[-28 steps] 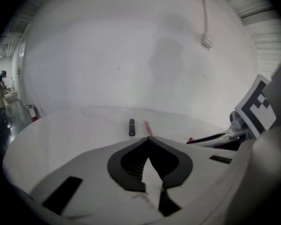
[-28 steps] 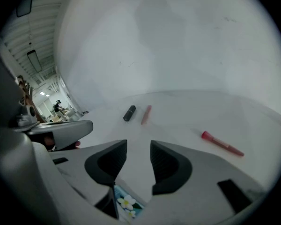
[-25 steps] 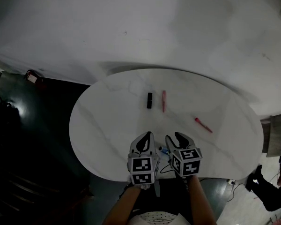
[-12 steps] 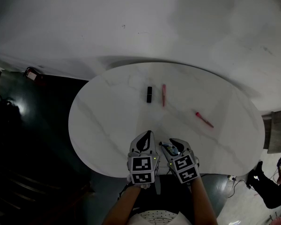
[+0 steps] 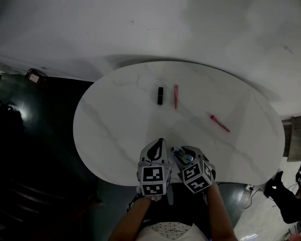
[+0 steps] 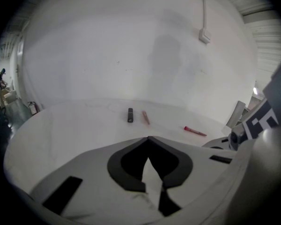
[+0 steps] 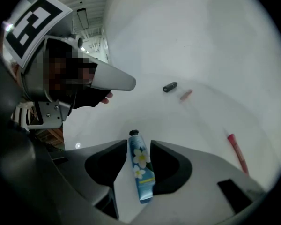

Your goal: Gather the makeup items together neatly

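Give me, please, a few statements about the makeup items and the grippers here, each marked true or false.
1. The blue floral tube lies between the jaws of the right gripper. True.
2. The pink makeup pencil lies just beside the black lipstick. True.
3. The left gripper holds the black lipstick. False: its jaws are together with nothing between them, and the lipstick lies further out on the table.
4. The red cosmetic tube touches the pink makeup pencil. False: it lies apart, off to the right.

One black lipstick [image 5: 160, 95], two red sticks [image 5: 175, 96] [image 5: 219, 123], one blue tube [image 7: 141, 172].
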A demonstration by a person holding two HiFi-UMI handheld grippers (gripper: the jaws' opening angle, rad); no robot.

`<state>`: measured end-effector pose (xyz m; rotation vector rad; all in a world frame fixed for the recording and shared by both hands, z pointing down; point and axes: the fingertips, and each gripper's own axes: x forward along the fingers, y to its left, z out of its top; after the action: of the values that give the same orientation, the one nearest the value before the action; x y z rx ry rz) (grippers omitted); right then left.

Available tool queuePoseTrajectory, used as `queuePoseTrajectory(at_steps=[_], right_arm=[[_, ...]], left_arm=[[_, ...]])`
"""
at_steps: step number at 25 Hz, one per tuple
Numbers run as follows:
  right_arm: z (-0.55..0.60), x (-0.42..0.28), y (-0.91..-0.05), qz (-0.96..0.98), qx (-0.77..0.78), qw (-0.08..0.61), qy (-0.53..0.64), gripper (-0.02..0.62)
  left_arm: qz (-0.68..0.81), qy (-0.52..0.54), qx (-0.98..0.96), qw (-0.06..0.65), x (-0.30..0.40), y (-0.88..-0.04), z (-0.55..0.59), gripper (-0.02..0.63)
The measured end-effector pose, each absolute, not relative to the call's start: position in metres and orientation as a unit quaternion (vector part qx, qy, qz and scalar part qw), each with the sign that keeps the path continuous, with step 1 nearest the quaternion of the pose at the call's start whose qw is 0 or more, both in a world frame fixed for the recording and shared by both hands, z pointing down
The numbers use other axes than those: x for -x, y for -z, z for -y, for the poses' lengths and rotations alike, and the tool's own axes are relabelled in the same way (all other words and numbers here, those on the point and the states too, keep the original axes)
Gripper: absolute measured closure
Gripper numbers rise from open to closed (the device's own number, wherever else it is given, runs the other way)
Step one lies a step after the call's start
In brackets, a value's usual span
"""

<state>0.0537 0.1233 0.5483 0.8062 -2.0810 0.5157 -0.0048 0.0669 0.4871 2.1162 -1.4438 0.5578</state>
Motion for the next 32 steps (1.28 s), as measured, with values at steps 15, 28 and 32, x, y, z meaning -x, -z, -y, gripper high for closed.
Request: queuePoseTrajectory(at_steps=[15,28,32], right_arm=[[-0.126,-0.052,-0.560,0.821,-0.296,0.446,-0.199,0.439],[-0.112,-0.057,-0.557,0.812,-0.334,0.422,-0.224,0.445],[-0.095,-0.069,-0.550,0.795,-0.382,0.382,-0.277,0.445]], left_arm=[[0.530,-0.215,-0.777,0.264,0.011,-0.493,-0.078,0.568],[0.531,-0.214,-0.774,0.270,0.010,-0.495,-0.071,0.568],[0.531,-0.213,-0.774,0.270,0.009,-0.494,-0.065,0.568]])
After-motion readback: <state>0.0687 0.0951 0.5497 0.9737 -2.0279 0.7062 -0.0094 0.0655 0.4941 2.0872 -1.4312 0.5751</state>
